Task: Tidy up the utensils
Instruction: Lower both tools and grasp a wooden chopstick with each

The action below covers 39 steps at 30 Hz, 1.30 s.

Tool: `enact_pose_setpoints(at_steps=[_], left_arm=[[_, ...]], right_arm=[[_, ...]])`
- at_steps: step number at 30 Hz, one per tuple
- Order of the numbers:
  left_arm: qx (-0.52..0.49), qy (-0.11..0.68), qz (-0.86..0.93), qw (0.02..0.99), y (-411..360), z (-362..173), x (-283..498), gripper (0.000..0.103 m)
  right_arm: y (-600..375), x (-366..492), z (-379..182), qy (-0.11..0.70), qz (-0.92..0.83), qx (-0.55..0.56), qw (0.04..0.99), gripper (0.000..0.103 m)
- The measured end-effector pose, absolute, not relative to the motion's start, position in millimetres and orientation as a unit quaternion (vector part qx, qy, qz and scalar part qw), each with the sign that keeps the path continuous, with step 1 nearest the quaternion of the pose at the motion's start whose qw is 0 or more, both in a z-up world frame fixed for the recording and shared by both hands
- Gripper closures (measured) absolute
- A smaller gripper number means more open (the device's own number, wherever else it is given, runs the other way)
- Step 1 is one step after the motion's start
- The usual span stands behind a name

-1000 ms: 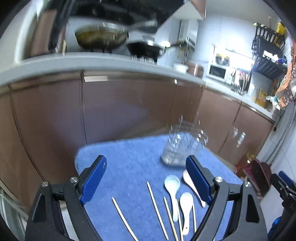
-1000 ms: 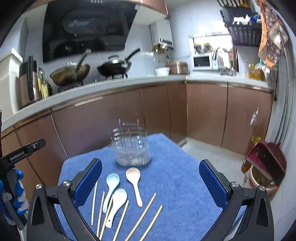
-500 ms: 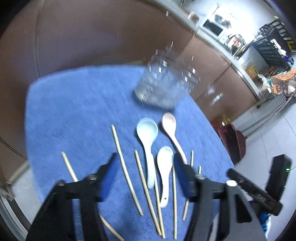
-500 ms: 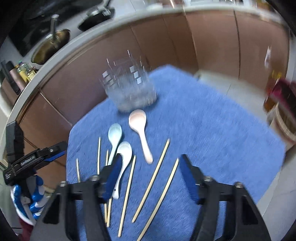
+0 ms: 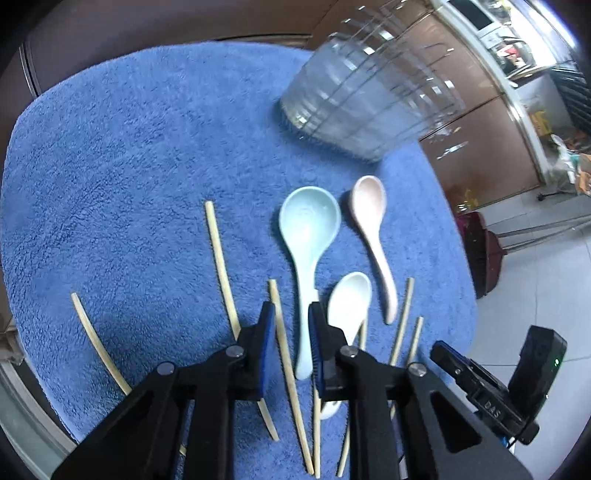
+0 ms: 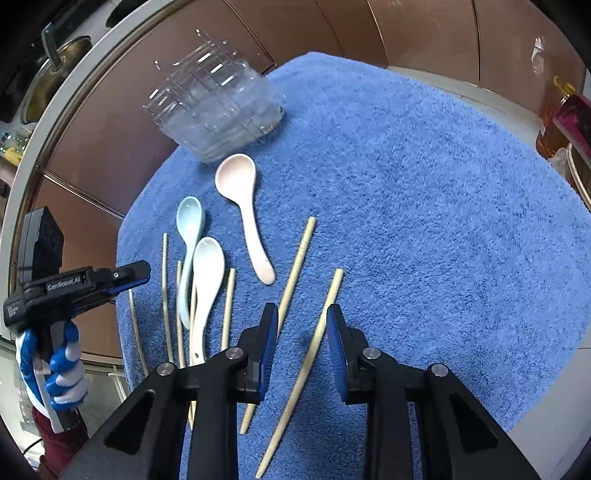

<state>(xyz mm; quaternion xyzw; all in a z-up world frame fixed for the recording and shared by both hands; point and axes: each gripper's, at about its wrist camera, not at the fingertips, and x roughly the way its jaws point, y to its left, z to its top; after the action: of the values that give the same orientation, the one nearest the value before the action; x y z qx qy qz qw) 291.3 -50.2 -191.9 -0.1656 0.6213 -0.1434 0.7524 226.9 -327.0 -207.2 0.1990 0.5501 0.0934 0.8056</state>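
Observation:
Three ceramic spoons lie on a blue towel point(image 5: 110, 155): a light blue spoon point(image 5: 308, 236), a pink spoon point(image 5: 373, 229) and a white spoon point(image 5: 349, 306). Several wooden chopsticks point(image 5: 221, 258) lie scattered around them. A clear plastic utensil holder point(image 5: 365, 92) stands behind. My left gripper point(image 5: 291, 332) hovers low, jaws narrowed around a chopstick point(image 5: 284, 347) and the blue spoon's handle, not closed. My right gripper point(image 6: 301, 332) hovers low, jaws partly narrowed with a chopstick point(image 6: 317, 339) between them, not gripped. The holder point(image 6: 218, 107) also shows in the right wrist view.
Brown kitchen cabinets point(image 6: 325, 33) stand behind the towel-covered surface. A red bin point(image 5: 484, 251) sits on the tiled floor to the right. The towel's right half point(image 6: 443, 206) holds no utensils. The left gripper's body and the gloved hand point(image 6: 55, 369) appear at the right view's left edge.
Both grippers tilted down from the kitchen view and dropped close to the utensils. Both sets of jaws narrowed from wide open to a small gap.

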Motion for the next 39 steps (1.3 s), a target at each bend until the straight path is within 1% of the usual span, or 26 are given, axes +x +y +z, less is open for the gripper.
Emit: enact_pose_setpoints(at_steps=[7,13,19,24,26,30,32,35,39], left_arm=[[-0.150,0.640,-0.122,0.743,-59.8,-209.8,305.5,0.089],[-0.143,0.659,-0.101,0.731,-67.2,-225.6,310.7,0.093],[-0.136,0.663,-0.082,0.731,-73.0,-226.3,313.8,0.096],[-0.155,0.666,-0.061,0.728,-79.6,-228.9,317.1,0.098],[-0.145,0.665,-0.055,0.730,-82.8,-227.7,317.0,0.098],[-0.135,0.665,-0.044,0.733,-88.4,-227.2,317.9,0.098],[-0.128,0.663,-0.040,0.737,-94.0,-226.7,317.2,0.098],[-0.124,0.659,-0.038,0.741,-95.9,-227.2,315.2,0.098],[-0.133,0.649,-0.042,0.748,-96.8,-226.4,312.9,0.098]], right_arm=[[-329.3,237.4,-216.0,0.568,0.082,0.186,0.798,0.075],[-328.4,250.1,-227.7,0.588,0.072,0.175,0.787,0.075],[-324.9,264.3,-234.3,0.602,0.065,0.164,0.778,0.076],[-320.3,271.8,-236.9,0.614,0.052,0.146,0.774,0.082],[-320.0,272.6,-237.2,0.619,0.048,0.141,0.771,0.085],[-316.0,275.9,-236.8,0.623,0.042,0.128,0.770,0.087],[-312.0,278.6,-237.3,0.622,0.037,0.121,0.772,0.090],[-312.6,278.2,-238.0,0.617,0.036,0.134,0.774,0.095],[-322.2,271.8,-239.2,0.606,0.044,0.169,0.776,0.096]])
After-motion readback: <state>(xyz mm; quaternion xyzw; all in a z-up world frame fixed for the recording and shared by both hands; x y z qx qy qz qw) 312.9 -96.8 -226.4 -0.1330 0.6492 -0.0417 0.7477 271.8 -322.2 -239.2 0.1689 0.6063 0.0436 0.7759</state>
